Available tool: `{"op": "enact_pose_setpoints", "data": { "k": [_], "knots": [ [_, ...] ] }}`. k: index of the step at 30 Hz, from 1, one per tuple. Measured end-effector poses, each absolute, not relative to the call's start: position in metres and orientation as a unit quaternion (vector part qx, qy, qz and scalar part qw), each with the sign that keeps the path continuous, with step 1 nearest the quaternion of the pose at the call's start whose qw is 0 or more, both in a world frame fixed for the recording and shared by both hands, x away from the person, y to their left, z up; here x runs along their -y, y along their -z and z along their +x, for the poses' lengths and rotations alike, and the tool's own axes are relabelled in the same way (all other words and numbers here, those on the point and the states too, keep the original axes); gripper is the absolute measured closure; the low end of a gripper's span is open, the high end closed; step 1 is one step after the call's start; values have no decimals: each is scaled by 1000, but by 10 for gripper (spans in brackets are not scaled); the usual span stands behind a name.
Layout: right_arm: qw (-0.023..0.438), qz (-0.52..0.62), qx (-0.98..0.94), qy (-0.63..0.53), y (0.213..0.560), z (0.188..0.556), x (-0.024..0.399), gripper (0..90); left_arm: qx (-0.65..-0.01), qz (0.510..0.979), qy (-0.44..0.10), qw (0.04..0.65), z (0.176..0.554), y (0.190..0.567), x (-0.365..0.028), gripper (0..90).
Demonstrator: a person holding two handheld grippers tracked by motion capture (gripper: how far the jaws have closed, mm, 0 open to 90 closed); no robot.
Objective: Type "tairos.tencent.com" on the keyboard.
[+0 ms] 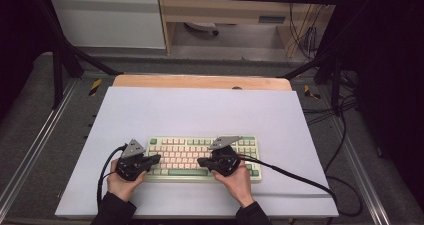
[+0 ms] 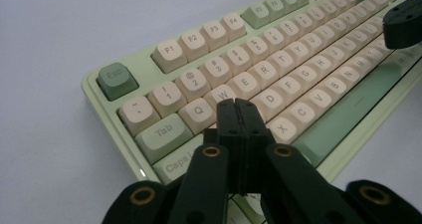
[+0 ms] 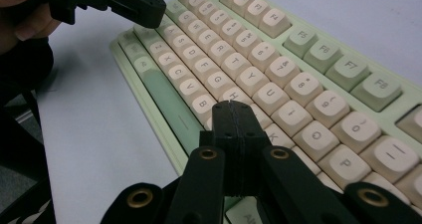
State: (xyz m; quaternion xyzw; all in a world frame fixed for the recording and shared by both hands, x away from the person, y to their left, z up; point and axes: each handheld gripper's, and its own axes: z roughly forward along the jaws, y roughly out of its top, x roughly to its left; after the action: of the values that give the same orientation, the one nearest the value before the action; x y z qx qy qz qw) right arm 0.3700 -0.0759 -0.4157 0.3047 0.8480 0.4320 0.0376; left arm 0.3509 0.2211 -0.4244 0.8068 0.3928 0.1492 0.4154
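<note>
A pale green keyboard [image 1: 250,157] with cream and green keys lies on the white sheet near the table's front. My left gripper [image 1: 157,158] is held over its left end, jaws shut with nothing between them. In the left gripper view the shut tips [image 2: 236,104] hover above the keys near A and S of the keyboard [image 2: 308,59]. My right gripper [image 1: 200,162] is over the keyboard's middle, also shut and empty. In the right gripper view its tips [image 3: 233,107] sit above the keys around H and N of the keyboard [image 3: 298,84]. The two tips point toward each other.
The white sheet [image 1: 200,110] covers the table, with a wooden edge [image 1: 200,81] at the back. A black cable [image 1: 300,177] trails right from the right gripper, another loops off the left [image 1: 102,172]. Black frame poles [image 1: 57,70] stand at the table's far corners.
</note>
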Motion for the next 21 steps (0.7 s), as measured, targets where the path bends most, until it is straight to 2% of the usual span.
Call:
{"op": "enact_pose_setpoints", "data": {
  "k": [21],
  "knots": [
    [25,302,-851,-429,432,375,59,900,-393,806,-150,416,352,425,-222,900]
  ]
}}
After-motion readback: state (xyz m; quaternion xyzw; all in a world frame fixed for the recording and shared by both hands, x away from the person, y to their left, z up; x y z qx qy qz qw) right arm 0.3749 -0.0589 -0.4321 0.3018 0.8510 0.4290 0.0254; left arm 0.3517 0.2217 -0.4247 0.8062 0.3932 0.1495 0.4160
